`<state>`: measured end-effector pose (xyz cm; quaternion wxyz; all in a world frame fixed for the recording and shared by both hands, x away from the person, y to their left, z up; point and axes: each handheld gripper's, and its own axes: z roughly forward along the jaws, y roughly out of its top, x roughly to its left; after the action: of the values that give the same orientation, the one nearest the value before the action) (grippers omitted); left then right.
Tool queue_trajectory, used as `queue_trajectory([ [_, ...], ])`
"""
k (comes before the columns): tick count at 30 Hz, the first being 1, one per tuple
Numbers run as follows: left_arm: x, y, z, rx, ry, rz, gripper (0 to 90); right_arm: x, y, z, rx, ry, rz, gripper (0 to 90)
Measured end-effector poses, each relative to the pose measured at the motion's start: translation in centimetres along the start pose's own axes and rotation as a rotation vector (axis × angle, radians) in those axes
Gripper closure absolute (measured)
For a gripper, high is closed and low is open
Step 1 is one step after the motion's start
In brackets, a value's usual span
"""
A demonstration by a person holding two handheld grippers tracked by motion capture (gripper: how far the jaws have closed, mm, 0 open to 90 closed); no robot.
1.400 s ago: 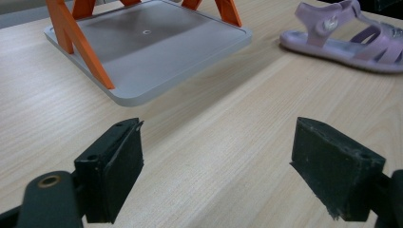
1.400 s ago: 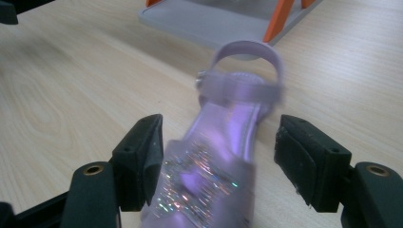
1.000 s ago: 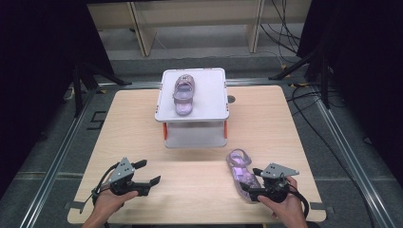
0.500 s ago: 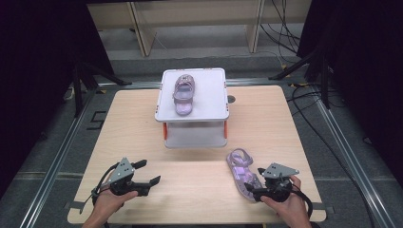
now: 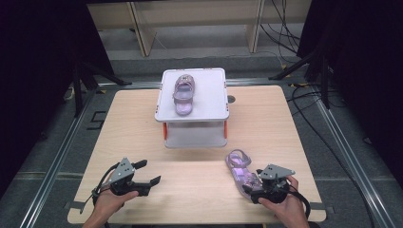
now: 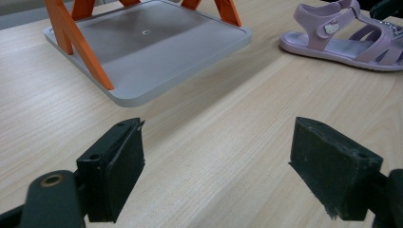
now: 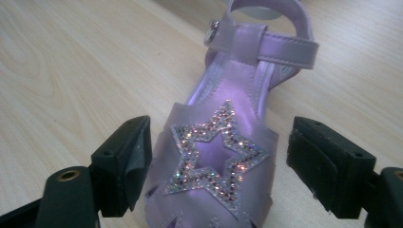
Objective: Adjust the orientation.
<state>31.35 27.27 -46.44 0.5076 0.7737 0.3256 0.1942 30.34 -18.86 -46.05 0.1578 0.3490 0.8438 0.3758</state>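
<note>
A wooden table seen from above. At its near right edge, the right gripper has its jaws spread on either side of the toe of a purple sandal (a glittery star on its front); the jaws have just been opening, with the sandal between them, ungripped. At the near left, the left gripper rests released, jaws wide apart over bare wood. Farther back, a second purple sandal lies on a white stand.

Sandal glossy, glittery star – table matt wood.
</note>
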Motion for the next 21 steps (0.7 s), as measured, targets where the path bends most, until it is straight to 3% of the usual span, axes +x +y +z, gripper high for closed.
queue_trajectory([
  [6,0.0,0.0,0.0,-0.001,-0.001,-0.001,17.8,-0.1,-0.1,0.0,0.032,-0.010,-0.007,21.7],
  [9,0.0,0.0,0.0,-0.002,-0.001,-0.002,17.8,-0.7,-0.2,-0.3,0.052,-0.051,-0.050,22.8],
  [10,0.0,0.0,0.0,-0.002,-0.002,-0.003,17.8,-1.0,-0.3,-0.6,0.058,-0.079,-0.041,22.5],
  [13,0.1,0.0,0.0,0.009,0.002,0.010,17.8,-1.5,-0.5,-0.8,0.052,-0.100,-0.027,22.6],
  [16,0.0,0.0,0.0,0.002,-0.003,0.002,17.8,-2.0,-0.7,-0.6,0.030,-0.091,-0.003,21.3],
  [17,0.0,0.0,0.0,0.009,-0.004,0.004,17.8,-1.9,-0.7,-0.7,0.038,-0.099,0.030,21.1],
  [21,0.0,0.0,0.0,0.001,-0.004,0.008,17.9,-2.2,-0.7,-0.9,0.039,-0.106,-0.016,23.2],
])
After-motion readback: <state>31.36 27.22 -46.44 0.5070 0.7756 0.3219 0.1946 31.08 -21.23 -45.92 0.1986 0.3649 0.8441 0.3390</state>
